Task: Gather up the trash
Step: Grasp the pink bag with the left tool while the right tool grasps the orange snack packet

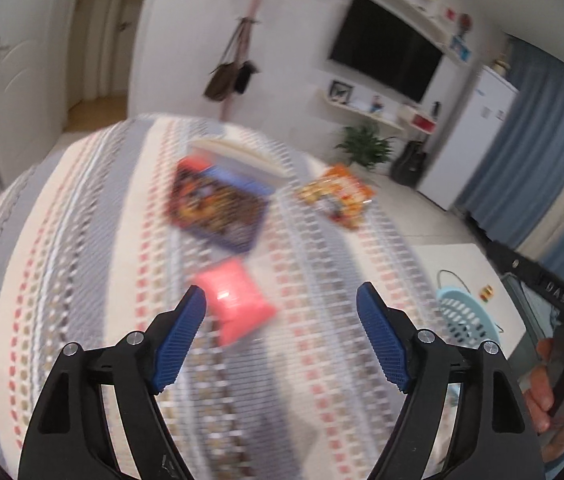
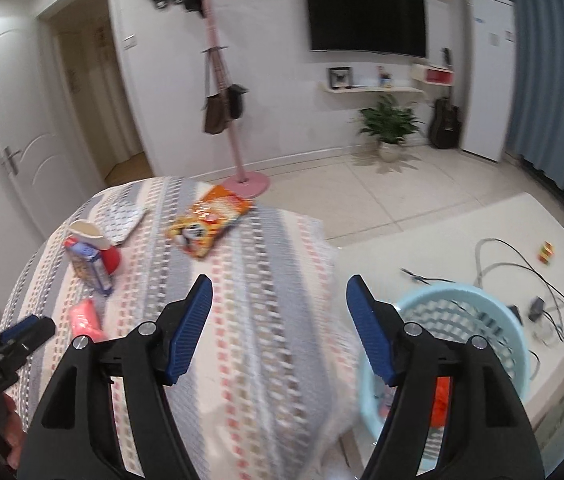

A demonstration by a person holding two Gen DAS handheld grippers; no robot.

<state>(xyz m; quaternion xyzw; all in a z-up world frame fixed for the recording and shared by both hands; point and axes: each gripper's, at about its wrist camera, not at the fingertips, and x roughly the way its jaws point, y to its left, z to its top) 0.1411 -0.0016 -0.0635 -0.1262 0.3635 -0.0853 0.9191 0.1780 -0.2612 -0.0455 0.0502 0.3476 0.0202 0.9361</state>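
Both tongs, left [image 1: 281,306] and right [image 2: 280,296], gape apart with nothing between their ribbed blue pads. Below them is a woven striped bedspread [image 2: 242,280]. A glossy pink snack packet [image 1: 234,304] lies just beyond the left tongs, a dark printed box [image 1: 218,208] and crinkly orange wrapper [image 2: 208,222] farther off. The pale blue perforated plastic basket [image 2: 462,320], near right on the white desk [image 2: 442,236], holds something orange.

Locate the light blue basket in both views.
The light blue basket stands on the white table right of the striped cloth; in the left wrist view it sits at the right.
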